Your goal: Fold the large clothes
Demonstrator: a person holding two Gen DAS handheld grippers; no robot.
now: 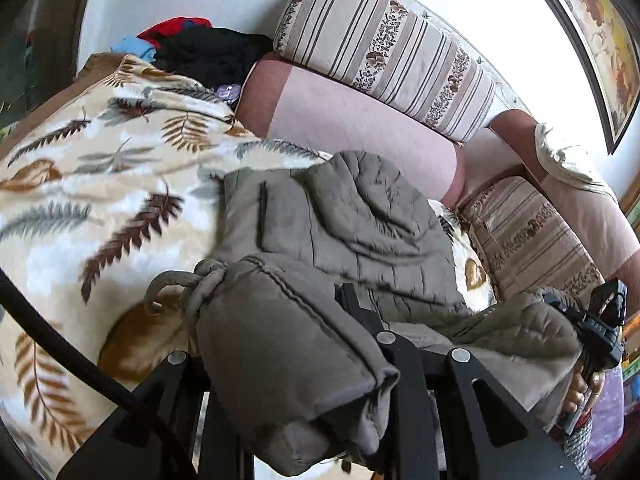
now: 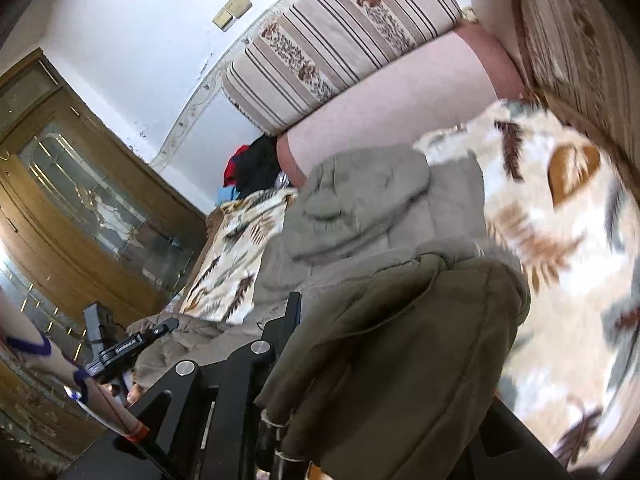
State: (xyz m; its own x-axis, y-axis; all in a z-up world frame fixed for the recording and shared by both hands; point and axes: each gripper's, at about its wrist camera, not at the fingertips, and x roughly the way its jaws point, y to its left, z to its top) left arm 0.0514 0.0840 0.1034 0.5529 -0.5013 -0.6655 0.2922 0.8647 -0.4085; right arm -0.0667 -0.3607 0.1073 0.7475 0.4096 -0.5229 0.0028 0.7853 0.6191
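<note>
**Inspector:** Item: padded grey-green jacket [image 1: 340, 220], lying on the leaf-print blanket [image 1: 100, 208] that covers the sofa seat, hood towards the pink bolster [image 1: 360, 132] at the seat's back edge. Near hem raised.

**Assistant:** Grips?

**Inspector:** Left gripper [image 1: 320, 392] pinches a thick fold at the drawstring corner. Right gripper [image 2: 360, 380] clamps a bunched edge; cloth hides much of its jaws.

**Assistant:** Risks?

**Inspector:** In my judgement, bulky padding could slide out of either pinch, dropping one corner and skewing the fold. The loose drawstring [image 1: 180, 284] could snag. Dragging may ruck the blanket.

**Assistant:** Clearance?

**Inspector:** Bolster and striped cushions [image 1: 380, 40] close the back edge; another cushion blocks the right end. A clothes pile [image 1: 200, 48] occupies the far left corner. Open blanket lies left of the jacket.
</note>
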